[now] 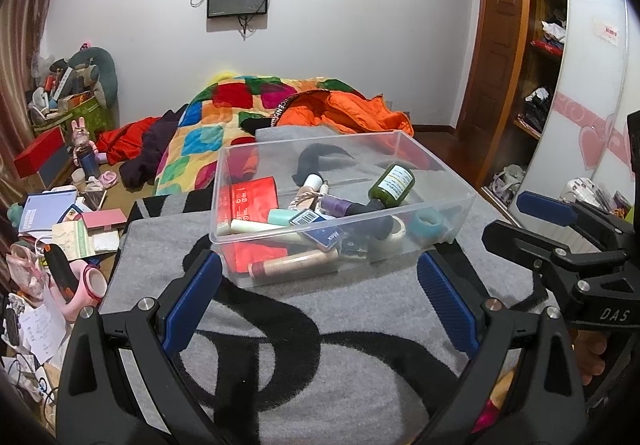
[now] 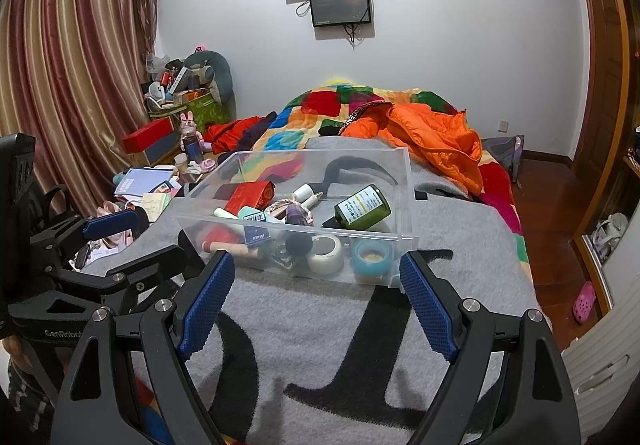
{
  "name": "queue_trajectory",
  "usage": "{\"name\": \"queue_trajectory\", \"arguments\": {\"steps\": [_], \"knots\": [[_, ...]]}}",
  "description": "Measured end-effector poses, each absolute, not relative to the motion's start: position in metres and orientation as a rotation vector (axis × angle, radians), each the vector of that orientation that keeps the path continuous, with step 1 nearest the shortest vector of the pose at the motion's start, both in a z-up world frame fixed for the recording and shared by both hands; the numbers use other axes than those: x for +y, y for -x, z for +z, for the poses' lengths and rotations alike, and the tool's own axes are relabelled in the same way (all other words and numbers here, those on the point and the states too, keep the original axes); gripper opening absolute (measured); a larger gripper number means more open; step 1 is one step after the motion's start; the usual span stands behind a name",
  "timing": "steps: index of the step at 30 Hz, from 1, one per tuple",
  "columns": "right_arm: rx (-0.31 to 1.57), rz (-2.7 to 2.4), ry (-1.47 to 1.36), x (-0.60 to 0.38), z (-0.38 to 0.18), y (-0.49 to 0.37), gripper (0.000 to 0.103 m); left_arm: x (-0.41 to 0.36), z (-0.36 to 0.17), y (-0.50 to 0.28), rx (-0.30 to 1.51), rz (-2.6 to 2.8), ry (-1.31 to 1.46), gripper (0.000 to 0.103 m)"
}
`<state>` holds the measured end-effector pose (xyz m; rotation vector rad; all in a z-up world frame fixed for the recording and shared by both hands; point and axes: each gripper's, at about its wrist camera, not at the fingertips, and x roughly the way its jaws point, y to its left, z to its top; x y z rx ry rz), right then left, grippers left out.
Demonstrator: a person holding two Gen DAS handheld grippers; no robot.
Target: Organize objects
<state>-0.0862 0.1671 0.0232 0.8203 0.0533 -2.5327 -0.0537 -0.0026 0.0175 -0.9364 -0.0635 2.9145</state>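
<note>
Both claws hang spread wide and empty above the grey blanket on the bed: the left claw just short of the near wall of the clear plastic bin, the right claw facing the bin's near right corner. Inside the bin lie a dark green bottle with a yellow label, tilted on its side, a red box, a white tape roll, a teal tape roll, a purple umbrella and several tubes. Behind the bin sit a patchwork quilt and an orange jacket.
</note>
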Motion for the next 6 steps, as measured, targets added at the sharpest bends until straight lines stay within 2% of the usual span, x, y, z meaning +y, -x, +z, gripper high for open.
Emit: {"name": "queue_trajectory", "arguments": {"steps": [6], "knots": [[0.050,-2.530,-0.826,0.1657,0.0219,0.0856,0.082,-0.0043,0.0179,0.0526,-0.068,2.920,0.931,0.100]]}}
